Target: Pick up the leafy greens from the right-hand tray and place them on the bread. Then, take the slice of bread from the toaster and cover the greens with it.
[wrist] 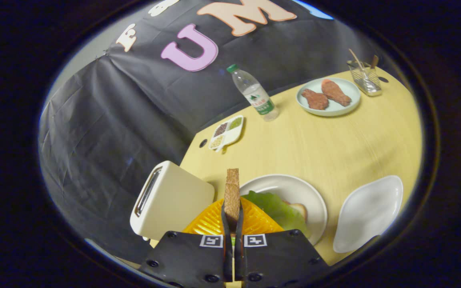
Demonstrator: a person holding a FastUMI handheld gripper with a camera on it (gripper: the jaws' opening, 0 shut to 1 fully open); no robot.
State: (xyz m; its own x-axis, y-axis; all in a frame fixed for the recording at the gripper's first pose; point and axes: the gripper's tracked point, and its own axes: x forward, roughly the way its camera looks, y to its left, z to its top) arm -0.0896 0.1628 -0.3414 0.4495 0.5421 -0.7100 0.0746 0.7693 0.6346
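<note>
My gripper is shut on a slice of bread, held edge-on and upright between the two fingers, lifted above the table. Just left of the fingers stands the cream toaster, its slot showing dark. Beyond and right of the fingers sits a white round plate with leafy greens lying on a bread slice, whose edge peeks out at the right. Further right lies a white tray with nothing on it.
At the table's far side stand a water bottle, a small divided dish of seeds, a pale plate with two pieces of meat and a glass holder with sticks. The wooden table ends just behind the toaster.
</note>
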